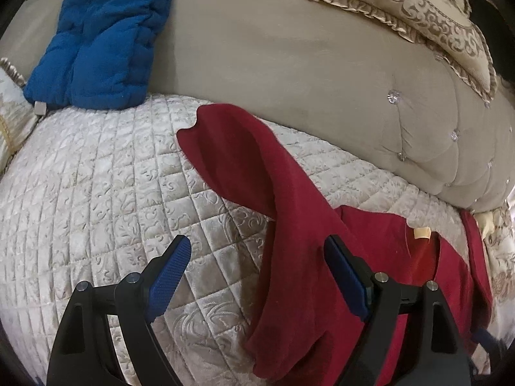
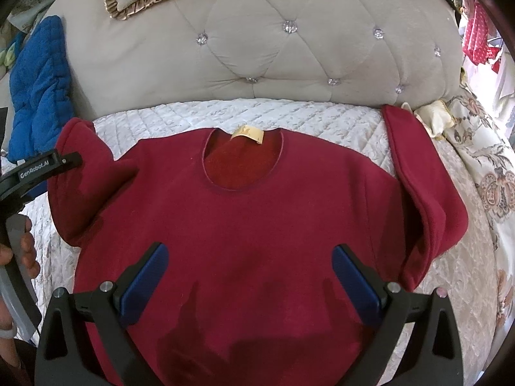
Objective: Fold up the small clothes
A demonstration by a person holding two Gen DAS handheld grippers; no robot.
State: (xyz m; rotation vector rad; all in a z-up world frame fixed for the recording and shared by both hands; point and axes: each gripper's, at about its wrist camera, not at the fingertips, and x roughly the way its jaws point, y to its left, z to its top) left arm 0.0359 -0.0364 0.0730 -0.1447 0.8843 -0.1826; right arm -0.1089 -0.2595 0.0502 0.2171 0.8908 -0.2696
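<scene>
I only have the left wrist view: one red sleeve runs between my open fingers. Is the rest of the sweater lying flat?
Observer: Yes. In the right wrist view the red sweater lies spread on the quilt, collar toward the headboard.
Operator: And the other sleeve?
Observer: The other sleeve is bent upward beside the body, with its cuff near the headboard.
Operator: Is the right gripper holding anything?
Observer: No. The right gripper is open over the sweater's lower body and holds nothing.
</scene>
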